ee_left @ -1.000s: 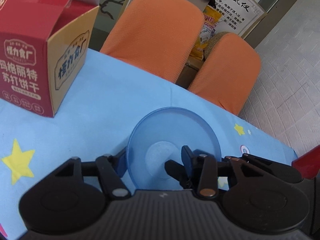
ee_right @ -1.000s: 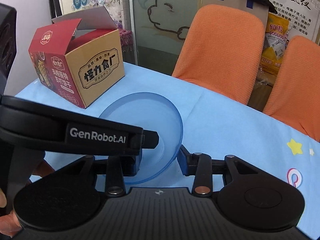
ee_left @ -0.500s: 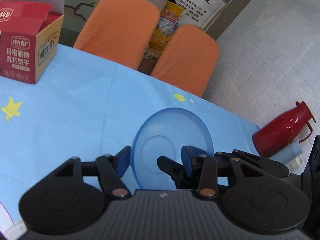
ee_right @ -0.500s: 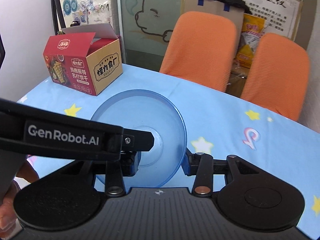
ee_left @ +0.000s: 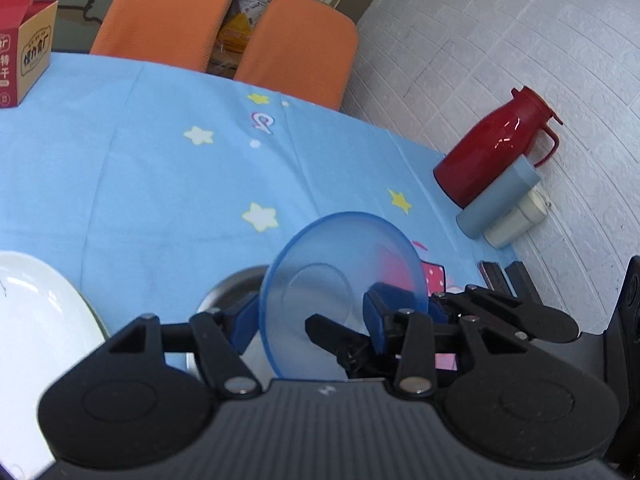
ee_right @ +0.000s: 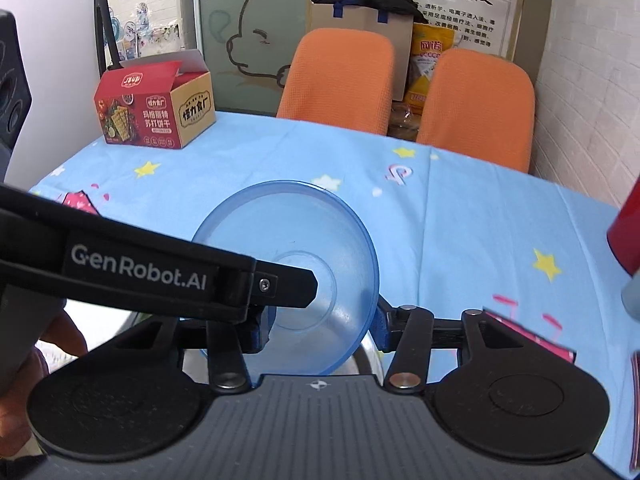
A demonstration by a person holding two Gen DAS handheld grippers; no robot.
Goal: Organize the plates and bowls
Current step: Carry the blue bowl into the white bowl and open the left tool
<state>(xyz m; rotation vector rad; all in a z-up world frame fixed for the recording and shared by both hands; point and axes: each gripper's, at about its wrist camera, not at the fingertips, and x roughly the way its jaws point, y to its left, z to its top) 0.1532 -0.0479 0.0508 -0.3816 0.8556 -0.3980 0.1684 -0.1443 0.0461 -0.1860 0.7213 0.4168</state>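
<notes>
A translucent blue bowl (ee_left: pixel 340 280) is held on edge between both grippers above the blue tablecloth. My left gripper (ee_left: pixel 312 320) has its blue pads (ee_left: pixel 380 316) against the bowl's sides. The bowl also shows in the right wrist view (ee_right: pixel 296 268), where my right gripper (ee_right: pixel 320 328) spans it and the other gripper's black finger (ee_right: pixel 280 284) reaches into it. A white plate (ee_left: pixel 36 320) lies at the lower left. A steel bowl (ee_left: pixel 228 288) sits just below the blue bowl.
A red and tan biscuit box (ee_right: pixel 156 108) stands at the table's far left. A red thermos (ee_left: pixel 496 152), a grey-blue cylinder (ee_left: pixel 496 204) and a cream one (ee_left: pixel 516 220) lie at the right edge. Two orange chairs (ee_right: pixel 336 80) stand behind the table.
Both grippers have carried the blue bowl back toward the near right of the table. The white plate and steel bowl have come into the left wrist view.
</notes>
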